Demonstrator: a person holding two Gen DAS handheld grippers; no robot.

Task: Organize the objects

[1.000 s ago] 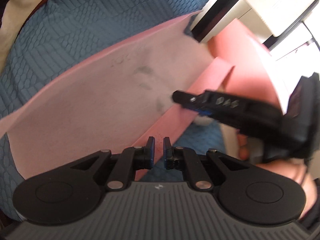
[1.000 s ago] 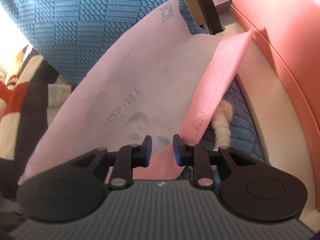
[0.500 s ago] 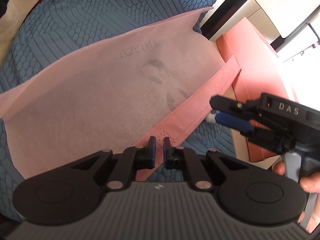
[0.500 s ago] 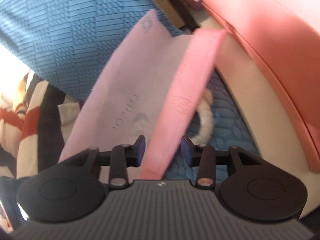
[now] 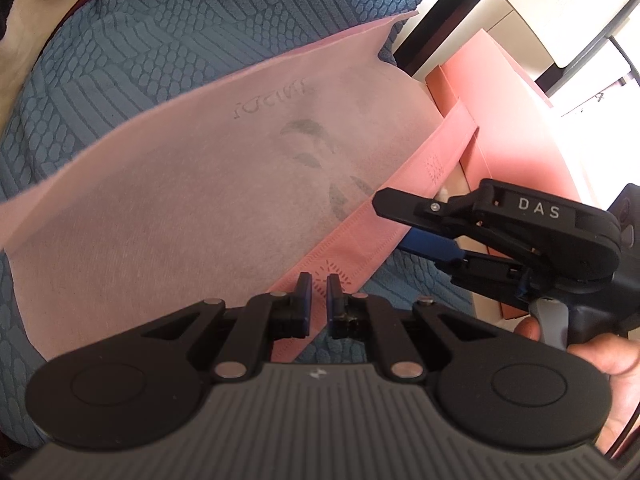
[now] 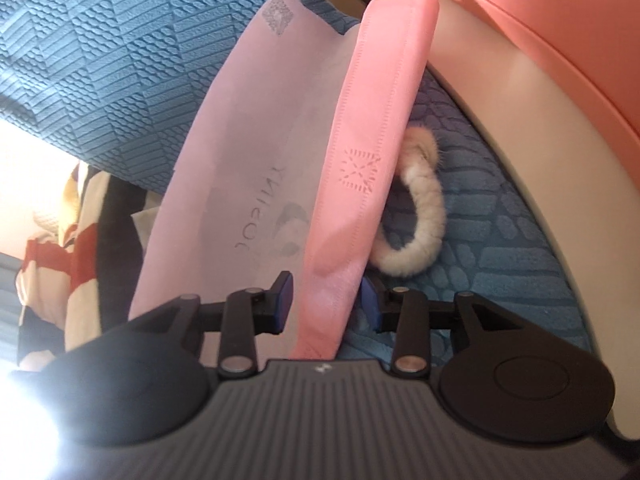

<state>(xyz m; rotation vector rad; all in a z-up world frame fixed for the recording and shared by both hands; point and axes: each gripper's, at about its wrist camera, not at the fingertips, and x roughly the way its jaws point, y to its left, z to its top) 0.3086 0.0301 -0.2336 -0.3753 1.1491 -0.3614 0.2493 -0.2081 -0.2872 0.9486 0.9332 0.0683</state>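
Note:
A pale pink non-woven bag (image 5: 192,200) lies on a blue textured cushion (image 5: 168,24). Its darker pink strap (image 5: 384,216) runs along the bag's right edge. My left gripper (image 5: 319,300) is shut on the near end of that strap. My right gripper (image 6: 327,300) is open, with the strap (image 6: 360,184) passing between its jaws untouched; it also shows in the left wrist view (image 5: 396,220), to the right of the strap. A fluffy white ring (image 6: 416,220) lies on the cushion (image 6: 80,64) just right of the strap.
A salmon pink box (image 5: 508,108) stands to the right of the cushion, with its cream side (image 6: 528,128) close by the right gripper. Striped red, white and black fabric (image 6: 72,248) lies to the left. White furniture (image 5: 560,4) is beyond.
My right gripper has opened wide and let go of the strap, then drawn back to the right. The fluffy ring has come into full view. My left gripper stays shut on the strap.

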